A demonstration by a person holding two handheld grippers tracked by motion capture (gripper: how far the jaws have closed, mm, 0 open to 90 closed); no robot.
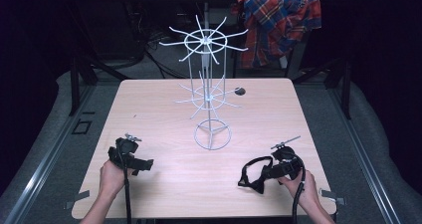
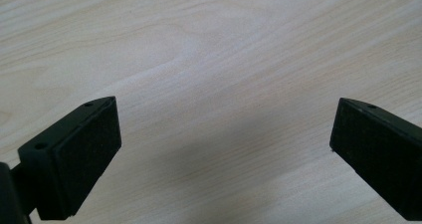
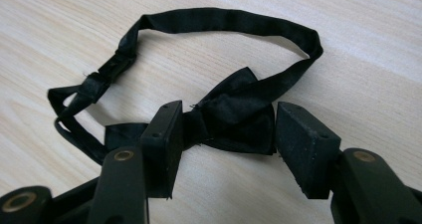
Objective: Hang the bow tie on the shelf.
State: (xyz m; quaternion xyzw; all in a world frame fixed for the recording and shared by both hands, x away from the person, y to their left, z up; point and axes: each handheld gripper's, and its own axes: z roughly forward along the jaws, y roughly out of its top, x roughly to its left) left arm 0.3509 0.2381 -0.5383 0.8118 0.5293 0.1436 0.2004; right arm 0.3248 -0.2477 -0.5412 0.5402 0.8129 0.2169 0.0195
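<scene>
On the pale wooden table (image 1: pixel 164 184), near its front right corner, my right gripper (image 3: pixel 226 129) straddles a black bow tie (image 3: pixel 234 117), one jaw on each side of the knot, the left pad against the fabric and the right pad at the edge of the bow; whether the grip is fully clamped I cannot tell. Its strap (image 3: pixel 219 20) curls away in a loop lying flat on the wood. At the front left, my left gripper (image 2: pixel 224 149) hovers over bare wood with its jaws spread wide and nothing between them. Toward the middle of the table a white wire rack (image 1: pixel 210 84) stands upright with two tiers of radiating hooks. Beyond the far edge hangs a red plaid shirt (image 1: pixel 278 20).
</scene>
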